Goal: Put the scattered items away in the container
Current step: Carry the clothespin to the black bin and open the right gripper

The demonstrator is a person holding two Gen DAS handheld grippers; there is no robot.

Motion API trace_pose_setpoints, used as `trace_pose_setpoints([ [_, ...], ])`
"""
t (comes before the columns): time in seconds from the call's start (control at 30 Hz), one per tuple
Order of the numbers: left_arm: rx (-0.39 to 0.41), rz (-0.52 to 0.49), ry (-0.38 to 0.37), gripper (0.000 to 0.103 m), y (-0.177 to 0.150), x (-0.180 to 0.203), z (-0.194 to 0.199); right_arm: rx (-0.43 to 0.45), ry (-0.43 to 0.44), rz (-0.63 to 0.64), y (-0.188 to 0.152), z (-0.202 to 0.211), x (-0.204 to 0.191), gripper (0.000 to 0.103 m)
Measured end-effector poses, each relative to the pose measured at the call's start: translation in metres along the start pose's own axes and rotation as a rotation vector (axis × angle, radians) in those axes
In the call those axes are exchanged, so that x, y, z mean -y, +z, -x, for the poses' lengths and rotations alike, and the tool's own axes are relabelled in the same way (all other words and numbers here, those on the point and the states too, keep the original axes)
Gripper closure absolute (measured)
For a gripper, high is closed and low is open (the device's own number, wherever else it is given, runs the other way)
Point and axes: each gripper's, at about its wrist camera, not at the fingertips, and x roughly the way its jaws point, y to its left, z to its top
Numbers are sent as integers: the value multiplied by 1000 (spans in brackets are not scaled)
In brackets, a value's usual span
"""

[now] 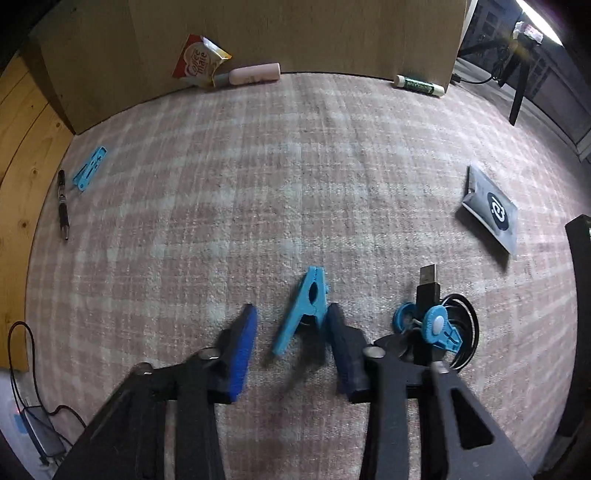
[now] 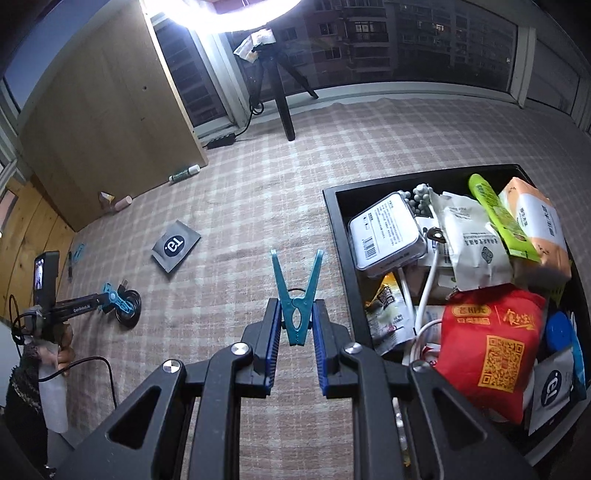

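Observation:
My left gripper [image 1: 291, 312] points down at the checked carpet, and a blue clothespin [image 1: 303, 310] lies flat between its open fingers. The right pad is at the pin's side; the left pad stands clear of it. Just right of it lies a coiled black USB cable [image 1: 439, 321] with blue clips on it. My right gripper [image 2: 296, 302] is shut on a teal clothespin [image 2: 296, 295], legs pointing up, held over the carpet left of the black container [image 2: 341, 251], which is full of packets and boxes.
Scattered on the carpet are a grey sachet [image 1: 489, 208], a green glue stick [image 1: 417, 85], a pink tube [image 1: 255, 73], a Coffee-mate sachet [image 1: 201, 61], another blue clip [image 1: 89, 169] and a pen [image 1: 62, 203]. A wooden cabinet [image 1: 295, 33] stands behind; a tripod [image 2: 284, 110] stands by the window.

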Motion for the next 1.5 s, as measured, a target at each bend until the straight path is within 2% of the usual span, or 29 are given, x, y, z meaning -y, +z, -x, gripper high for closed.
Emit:
trace_pose_setpoints([
  [0.17, 17, 12, -18, 80, -6, -2, 14, -7, 5, 0, -2, -2, -1, 86],
  [0.27, 46, 4, -31, 80, -5, -1, 35, -3, 6, -5, -3, 1, 1, 86],
  [0.43, 108, -50, -105, 80, 0, 30, 80, 9, -4, -36, -7, 11, 13, 86],
  [0.67, 139, -244, -284, 80, -7, 139, 130, 46, -46, -111, -27, 42, 49, 86],
  [0.8, 129, -382, -401, 80, -22, 222, 146, 67, -100, -180, -44, 66, 88, 86],
  [0.9, 121, -483, -458, 80, -37, 281, 153, 77, -132, -245, -54, 82, 123, 86],
  [1.13, 57, -656, -568, 80, -86, 378, 170, 100, -235, -306, -63, 117, 188, 86],
  [1.3, 28, -770, -586, 79, -123, 418, 173, 105, -274, -309, -60, 124, 212, 86],
  [1.33, 31, -783, -583, 77, -128, 425, 172, 103, -278, -307, -58, 122, 216, 86],
  [1.37, 37, -788, -571, 70, -131, 430, 172, 102, -277, -304, -57, 122, 220, 86],
  [1.4, 44, -788, -558, 51, -132, 433, 171, 107, -274, -301, -54, 121, 224, 84],
  [1.43, 54, -786, -557, 47, -132, 435, 171, 108, -273, -302, -50, 119, 227, 72],
  [1.5, 70, -783, -552, 47, -131, 434, 172, 120, -283, -301, -45, 117, 229, 65],
])
